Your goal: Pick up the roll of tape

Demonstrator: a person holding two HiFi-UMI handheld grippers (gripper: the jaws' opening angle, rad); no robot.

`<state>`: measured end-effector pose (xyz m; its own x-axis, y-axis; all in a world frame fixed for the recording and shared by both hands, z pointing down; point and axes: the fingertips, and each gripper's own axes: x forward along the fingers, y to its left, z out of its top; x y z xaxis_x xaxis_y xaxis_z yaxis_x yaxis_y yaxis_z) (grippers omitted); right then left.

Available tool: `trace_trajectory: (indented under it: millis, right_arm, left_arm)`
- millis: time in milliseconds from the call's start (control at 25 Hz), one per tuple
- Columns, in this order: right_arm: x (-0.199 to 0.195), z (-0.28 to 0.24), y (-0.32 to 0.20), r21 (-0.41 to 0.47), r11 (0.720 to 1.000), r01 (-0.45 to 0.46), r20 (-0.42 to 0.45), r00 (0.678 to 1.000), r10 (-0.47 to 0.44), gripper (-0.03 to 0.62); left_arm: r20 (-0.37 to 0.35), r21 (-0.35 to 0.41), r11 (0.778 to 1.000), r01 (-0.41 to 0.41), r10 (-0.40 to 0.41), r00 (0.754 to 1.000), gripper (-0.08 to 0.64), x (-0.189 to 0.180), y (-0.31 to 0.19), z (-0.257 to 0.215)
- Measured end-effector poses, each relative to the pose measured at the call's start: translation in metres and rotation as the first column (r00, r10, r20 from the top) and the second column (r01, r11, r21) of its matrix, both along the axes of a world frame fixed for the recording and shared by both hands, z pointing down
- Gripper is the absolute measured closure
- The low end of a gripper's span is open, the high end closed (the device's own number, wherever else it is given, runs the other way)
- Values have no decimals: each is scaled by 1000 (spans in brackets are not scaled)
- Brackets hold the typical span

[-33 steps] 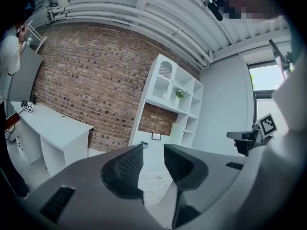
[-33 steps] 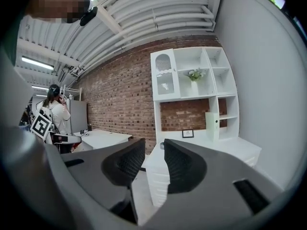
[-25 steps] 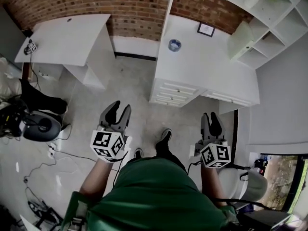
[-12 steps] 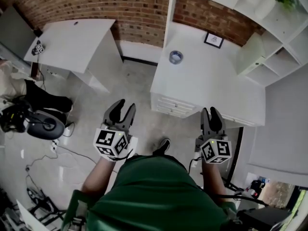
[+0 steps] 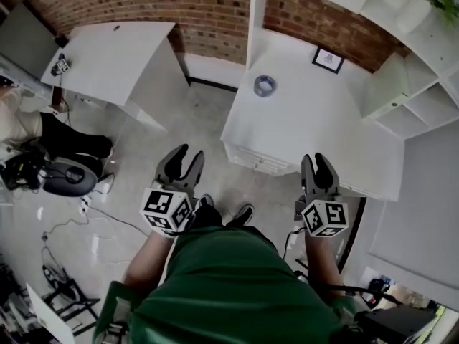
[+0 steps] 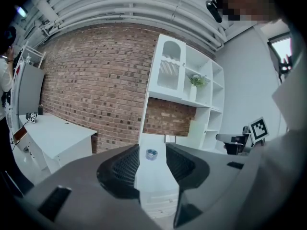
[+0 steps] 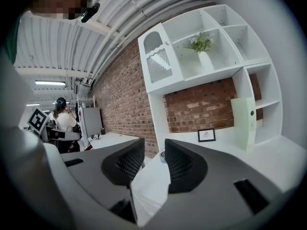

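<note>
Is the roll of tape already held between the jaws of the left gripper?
No, the roll of tape lies on the white desk, far ahead of the open left gripper.

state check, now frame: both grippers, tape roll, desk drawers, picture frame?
Left gripper: open, empty.
Right gripper: open, empty.
Blue-grey roll of tape: lying flat on the white desk, untouched.
White desk drawers: shut.
Small black-framed picture: upright at the desk's back, by the brick wall.
</note>
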<state>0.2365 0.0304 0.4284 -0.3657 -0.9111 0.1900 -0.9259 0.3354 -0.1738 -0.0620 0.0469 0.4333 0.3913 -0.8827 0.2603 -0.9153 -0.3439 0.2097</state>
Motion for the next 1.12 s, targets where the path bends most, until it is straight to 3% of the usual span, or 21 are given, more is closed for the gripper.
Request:
trace_trajectory:
  millis: [280,760,960,1120]
  right_arm:
    - [-17,8,-50,-12,1000,-8,-29,1000,8,448]
    - [-65,3,-164,-96,993,-70,-129,990,58,448]
    - [-90,24,-187,-155,985,-69,-189,981,38,448]
    - [-104,35,-210,-181,982,-52,-224,975,11,448]
  left_arm:
    - [-27,-31,999,-29,28,999,390,-14,-57,25]
    - [-135,21,979,-201,202,970,390,-37,-227,20]
    - [-164,-28,972,-235,228,960,390,-57,-253,48]
    - [-189,-65,976,-209,194,963,390,-83,-261,71]
